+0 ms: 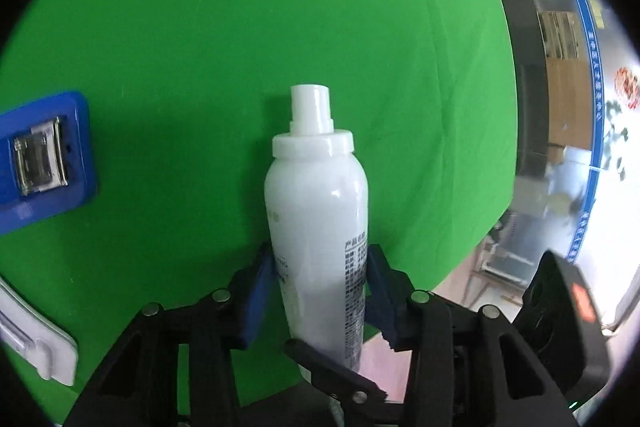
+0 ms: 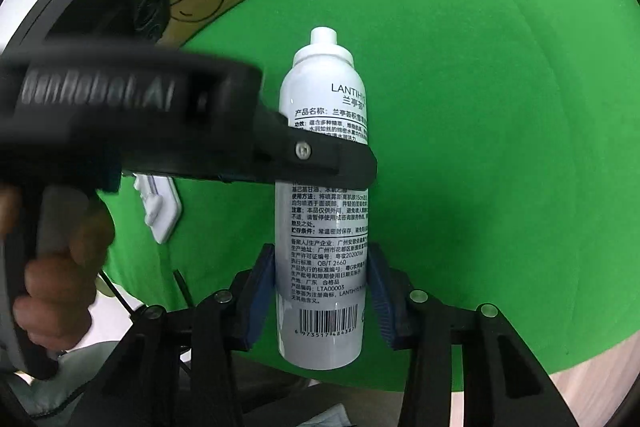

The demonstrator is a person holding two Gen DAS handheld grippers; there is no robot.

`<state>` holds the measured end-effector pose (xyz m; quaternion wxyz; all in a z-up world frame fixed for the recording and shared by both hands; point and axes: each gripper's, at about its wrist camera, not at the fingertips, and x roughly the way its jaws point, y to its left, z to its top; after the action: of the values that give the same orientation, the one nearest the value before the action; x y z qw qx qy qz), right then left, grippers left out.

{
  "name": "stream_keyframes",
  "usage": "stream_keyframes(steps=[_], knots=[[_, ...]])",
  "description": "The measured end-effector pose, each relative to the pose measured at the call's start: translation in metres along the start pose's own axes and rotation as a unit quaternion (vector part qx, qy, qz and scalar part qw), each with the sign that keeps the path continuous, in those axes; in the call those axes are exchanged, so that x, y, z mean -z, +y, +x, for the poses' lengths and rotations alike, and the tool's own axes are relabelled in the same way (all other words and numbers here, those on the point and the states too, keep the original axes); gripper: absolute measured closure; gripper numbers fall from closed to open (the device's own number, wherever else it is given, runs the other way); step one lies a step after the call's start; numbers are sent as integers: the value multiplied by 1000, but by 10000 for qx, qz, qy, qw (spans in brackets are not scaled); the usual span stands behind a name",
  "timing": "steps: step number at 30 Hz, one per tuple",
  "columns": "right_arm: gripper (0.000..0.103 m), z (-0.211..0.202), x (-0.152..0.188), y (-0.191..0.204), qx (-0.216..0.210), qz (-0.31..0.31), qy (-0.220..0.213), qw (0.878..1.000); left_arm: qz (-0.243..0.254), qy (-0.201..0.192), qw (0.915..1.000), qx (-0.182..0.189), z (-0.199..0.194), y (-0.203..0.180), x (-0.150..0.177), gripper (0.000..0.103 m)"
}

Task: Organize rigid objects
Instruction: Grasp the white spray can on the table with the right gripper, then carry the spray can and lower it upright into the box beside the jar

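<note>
Both tongs gripped one white spray bottle (image 2: pixel 322 195) above the green cloth (image 2: pixel 480 147); the right gripper (image 2: pixel 322 291) pinched its lower body, near the barcode, between blue pads (image 2: pixel 262 291); the left gripper (image 1: pixel 320 291) clamped the same bottle, blue pads (image 1: pixel 260 291) pressed on both sides, and in the right view its black finger crossed the bottle's middle from the left; a hand (image 2: pixel 60 267) curled round that tool's grip; both tools pointed steeply downward; a blue tray (image 1: pixel 44 159) lay at the left.
</note>
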<state>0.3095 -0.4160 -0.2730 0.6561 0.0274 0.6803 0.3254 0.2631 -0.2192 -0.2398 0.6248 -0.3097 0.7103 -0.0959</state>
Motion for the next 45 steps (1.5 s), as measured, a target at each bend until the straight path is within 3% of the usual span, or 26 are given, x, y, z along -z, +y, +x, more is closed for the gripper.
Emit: stream_keyframes(steps=[4,8,10,14,18,23,26,30,33,40,43,45], knots=[[61,-10,-13,4,-55,-110,64,9999,-182,-150,9997,42,-11,0,-2,60],[61,-55,-40,26,-107,-427,-376,9983,-11,-847,9964,78,-72,-27,-8,60],[61,-89,-63,46,-117,-705,-763,9945,195,-1324,9910,28,-117,-47,-14,60],[61,-157,-115,85,-150,-1120,-1653,9797,770,-2306,9700,-10,-213,-87,-34,60],[61,-195,-168,111,-185,-1326,-2213,9660,996,-2692,9579,20,-263,-92,-68,60],[61,-187,-227,118,-136,-1197,-2219,9676,1056,-2607,9596,75,-276,-73,-116,60],[61,-146,-263,136,-51,-1029,-1945,9755,891,-2272,9696,196,-260,-44,-154,60],[61,-95,-297,124,29,-761,-1392,9873,601,-1790,9816,304,-231,-8,-183,60],[61,-42,-303,115,126,-606,-1047,9926,391,-1472,9875,405,-204,15,-196,60],[59,5,-326,114,615,-595,-703,9938,319,-1251,9914,221,-183,28,-201,59],[52,9,-329,123,793,-593,-842,9915,466,-1488,9877,98,-203,23,-183,55],[28,-5,-326,123,811,-514,-1032,9900,458,-1784,9829,-78,-224,24,-165,48]])
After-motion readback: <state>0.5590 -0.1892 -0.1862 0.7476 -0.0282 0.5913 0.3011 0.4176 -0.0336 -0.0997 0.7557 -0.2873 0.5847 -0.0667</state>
